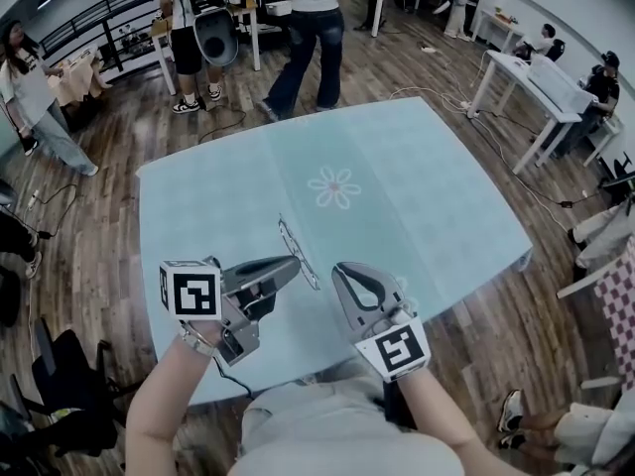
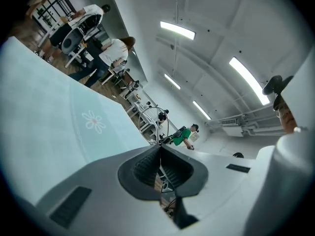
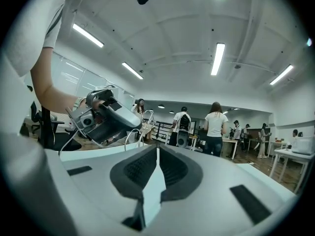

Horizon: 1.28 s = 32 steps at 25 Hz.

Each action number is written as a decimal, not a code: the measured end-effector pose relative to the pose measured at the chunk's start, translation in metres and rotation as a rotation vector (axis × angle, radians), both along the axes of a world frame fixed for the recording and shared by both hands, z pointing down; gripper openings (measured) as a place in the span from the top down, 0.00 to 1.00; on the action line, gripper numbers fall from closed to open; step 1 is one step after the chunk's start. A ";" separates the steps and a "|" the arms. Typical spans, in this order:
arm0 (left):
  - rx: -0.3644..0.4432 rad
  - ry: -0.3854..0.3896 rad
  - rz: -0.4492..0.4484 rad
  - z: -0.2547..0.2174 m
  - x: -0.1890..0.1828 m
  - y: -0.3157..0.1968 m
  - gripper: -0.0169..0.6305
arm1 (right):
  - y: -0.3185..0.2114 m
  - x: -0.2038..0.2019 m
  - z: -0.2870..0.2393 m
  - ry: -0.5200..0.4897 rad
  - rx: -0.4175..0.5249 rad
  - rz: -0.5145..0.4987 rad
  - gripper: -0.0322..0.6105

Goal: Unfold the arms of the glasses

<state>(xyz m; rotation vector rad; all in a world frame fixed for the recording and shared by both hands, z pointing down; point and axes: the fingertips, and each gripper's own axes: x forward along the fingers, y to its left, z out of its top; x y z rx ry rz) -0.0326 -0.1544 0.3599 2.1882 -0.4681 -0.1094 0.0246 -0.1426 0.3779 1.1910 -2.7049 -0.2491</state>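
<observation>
Head view gives me both grippers over the near part of the pale blue table point(image 1: 427, 186). My left gripper point(image 1: 296, 262) lies level, pointing toward about 2 o'clock. Its fingers are pinched tight on the thin wire glasses point(image 1: 294, 241), which stand at its tip and run from 11 to 5 o'clock in the picture. I cannot tell whether the glasses touch the table. My right gripper point(image 1: 340, 268) sits just beside them at their 4 o'clock, pointing to 12 o'clock. Its fingers are pressed together with nothing between them. From the right gripper view I see the left gripper at 10 o'clock, with the wire rims showing at its tip. A flower print point(image 1: 334, 187) lies on the table at 12 o'clock from the glasses.
</observation>
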 end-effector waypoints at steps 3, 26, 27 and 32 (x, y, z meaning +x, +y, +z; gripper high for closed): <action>-0.020 -0.018 0.025 0.004 0.002 0.002 0.96 | 0.005 -0.001 0.004 0.014 -0.006 -0.017 0.93; -0.252 0.156 0.014 -0.012 0.000 -0.007 0.96 | 0.019 -0.016 0.023 0.038 -0.055 -0.061 0.82; -0.255 0.156 0.014 -0.011 0.000 -0.006 0.96 | 0.020 -0.017 0.023 0.037 -0.051 -0.059 0.84; -0.275 0.174 0.005 -0.009 -0.001 -0.005 0.96 | 0.022 -0.018 0.026 0.041 -0.035 -0.047 0.89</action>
